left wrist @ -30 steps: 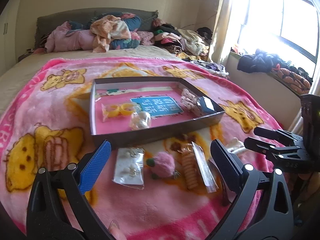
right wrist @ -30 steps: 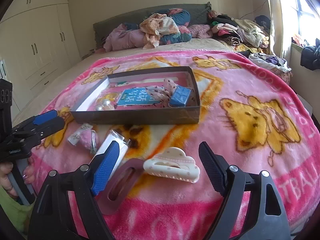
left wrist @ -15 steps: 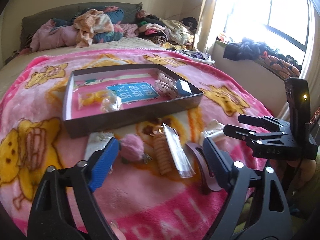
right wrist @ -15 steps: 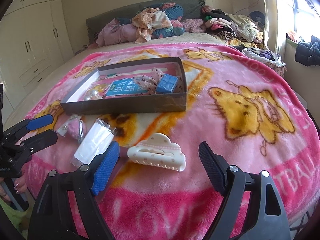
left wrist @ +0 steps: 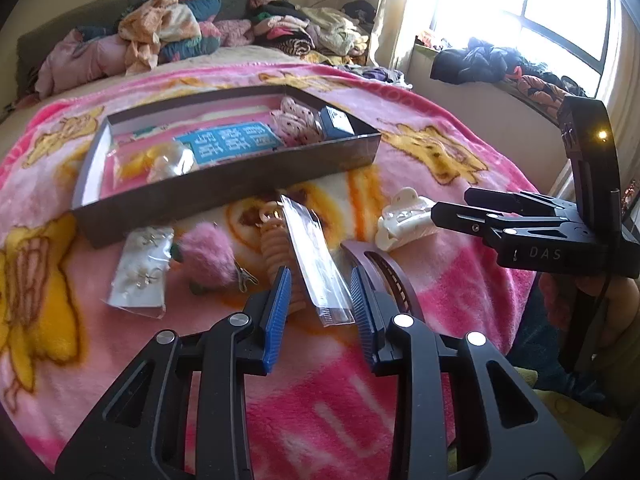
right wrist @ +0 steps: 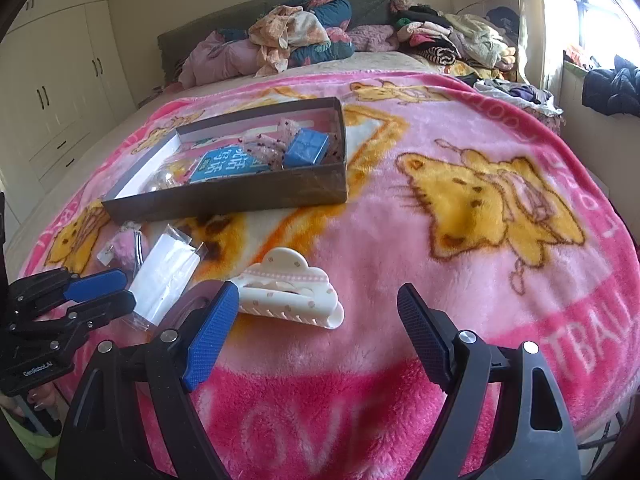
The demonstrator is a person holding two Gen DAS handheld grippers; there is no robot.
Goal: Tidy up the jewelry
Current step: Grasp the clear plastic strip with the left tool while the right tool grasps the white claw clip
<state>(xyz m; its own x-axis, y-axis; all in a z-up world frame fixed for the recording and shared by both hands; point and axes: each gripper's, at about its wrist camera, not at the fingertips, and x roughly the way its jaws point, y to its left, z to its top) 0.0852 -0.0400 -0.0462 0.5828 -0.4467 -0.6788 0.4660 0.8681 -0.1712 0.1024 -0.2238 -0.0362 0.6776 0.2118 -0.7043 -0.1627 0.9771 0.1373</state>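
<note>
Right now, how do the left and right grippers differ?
The left gripper has just been closing; its jaws stand narrow around the near end of the clear packet, while the right gripper stands wide open.
The left has the packet between its pads; the right holds nothing and hovers by the white claw clip.
Both point down at the pink blanket.

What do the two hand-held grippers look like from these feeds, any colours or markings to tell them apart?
Both look the same build: black cut-out frames with silver pivot screws. The left hand-held gripper has ribbed blue pads on both fingers; its body reads "GenRobot.AI" in the right wrist view. The right hand-held gripper shows one blue textured pad and one black, "DAS" lettering on its side and a small amber light.
</note>
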